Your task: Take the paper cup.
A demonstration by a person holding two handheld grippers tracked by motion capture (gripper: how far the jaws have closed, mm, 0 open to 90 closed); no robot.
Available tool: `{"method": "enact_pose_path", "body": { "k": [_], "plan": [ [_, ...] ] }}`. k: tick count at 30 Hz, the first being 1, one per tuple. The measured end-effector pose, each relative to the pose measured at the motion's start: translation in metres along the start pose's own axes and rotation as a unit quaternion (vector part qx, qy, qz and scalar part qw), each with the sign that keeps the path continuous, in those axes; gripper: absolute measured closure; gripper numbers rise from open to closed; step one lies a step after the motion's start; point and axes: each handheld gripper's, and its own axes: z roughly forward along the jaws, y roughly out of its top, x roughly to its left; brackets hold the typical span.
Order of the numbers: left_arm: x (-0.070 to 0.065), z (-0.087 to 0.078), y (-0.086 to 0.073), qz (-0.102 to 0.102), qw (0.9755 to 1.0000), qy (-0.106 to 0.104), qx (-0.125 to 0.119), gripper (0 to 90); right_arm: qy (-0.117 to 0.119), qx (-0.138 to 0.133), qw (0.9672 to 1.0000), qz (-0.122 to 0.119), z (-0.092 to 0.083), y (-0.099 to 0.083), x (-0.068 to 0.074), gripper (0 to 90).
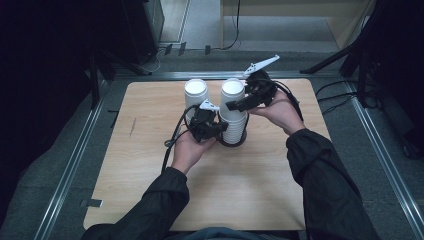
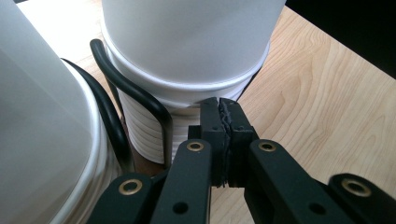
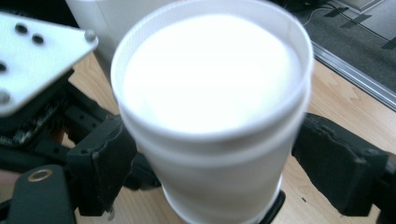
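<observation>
- Desk: a light wooden top with rounded corners, seen from above; dark floor and metal rails surround it.
- Right cup stack: white foam cups nested upright at the middle of the desk's far half, seated in a black ring base. In the left gripper view the ribbed rims of the lower cups show behind a black wire loop of the holder.
- Top cup: the uppermost cup of this stack, open mouth upward, standing between the two jaws of the right hand-held gripper.
- Left cup stack: a second white stack standing just beside the first, on its left.
- Left hand-held gripper: held low at the near left side of the right stack. Its jaws are pressed together with nothing between them, the tips just short of a cup rim; whether they touch it cannot be told.
- Right hand-held gripper: brought in from the right at the height of the stack's upper part. Its jaws are spread wide, one on each side of the top cup, each close to the cup wall; contact cannot be confirmed.
- The person's dark sleeves enter from the near edge.
</observation>
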Motion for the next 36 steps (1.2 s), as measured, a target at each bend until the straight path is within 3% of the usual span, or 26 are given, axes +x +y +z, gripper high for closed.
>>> {"method": "enact_pose_path", "body": {
  "k": [5,11,26,36],
  "plan": [
    [0.000,0.000,0.000,0.000,1.0000,0.002,0.000,89.7,-0.018,0.009,0.9997,-0.010,0.005,0.010,0.005,14.4],
    [0.001,0.000,-0.001,-0.003,1.0000,0.002,-0.001,89.6,-0.044,0.011,0.9986,-0.029,0.009,0.017,0.011,21.4],
    [0.000,0.000,0.000,0.001,1.0000,0.002,0.000,88.6,-0.052,0.036,0.9967,-0.051,0.009,0.024,0.014,22.7],
    [0.000,-0.001,0.000,0.000,1.0000,0.001,0.000,88.1,-0.057,0.047,0.9961,-0.048,0.009,0.027,0.016,22.9]
  ]
}}
